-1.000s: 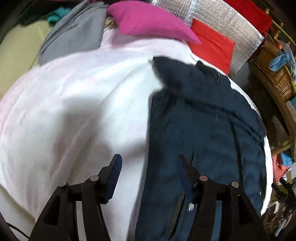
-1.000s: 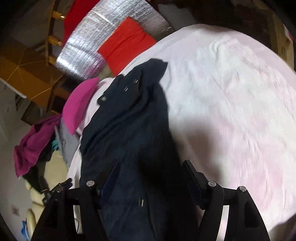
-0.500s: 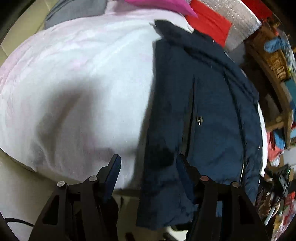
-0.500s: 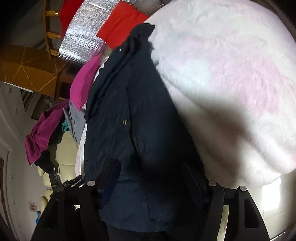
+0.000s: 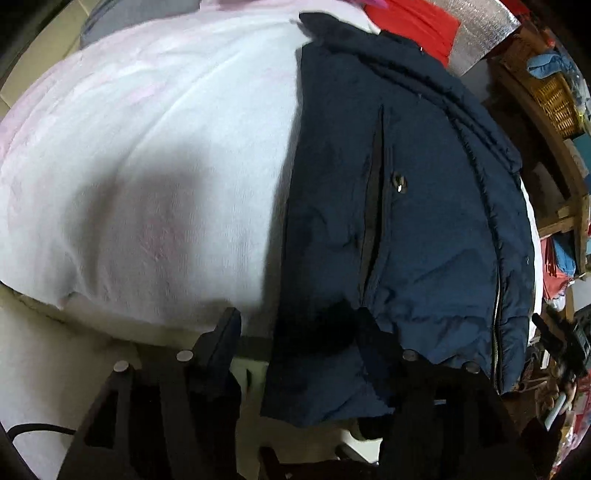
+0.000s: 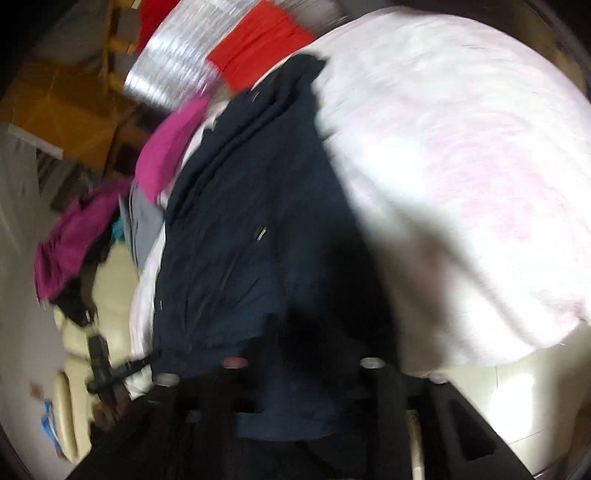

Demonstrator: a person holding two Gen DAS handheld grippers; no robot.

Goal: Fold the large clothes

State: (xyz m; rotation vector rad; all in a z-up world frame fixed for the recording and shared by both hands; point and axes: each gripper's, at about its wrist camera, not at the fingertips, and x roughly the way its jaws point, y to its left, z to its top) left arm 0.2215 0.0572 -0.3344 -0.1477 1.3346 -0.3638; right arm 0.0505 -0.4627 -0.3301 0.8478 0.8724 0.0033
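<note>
Navy padded jacket (image 5: pixel 424 229) lies on a white-and-pink blanket (image 5: pixel 155 177), hem hanging over the near edge. Left gripper (image 5: pixel 295 332) hovers at that hem, jaws apart and gripping nothing. Right gripper (image 6: pixel 306 354) is blurred over the hem; whether its jaws grip cannot be told.

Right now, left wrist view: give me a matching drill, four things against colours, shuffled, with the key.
Things:
1. jacket
2. blanket
3. basket
4. cloth beside the silver sheet

Colours:
A. red
B. white with faint pink
C. navy blue
D. tan wicker

Pairs: 1-C, 2-B, 3-D, 4-A
</note>
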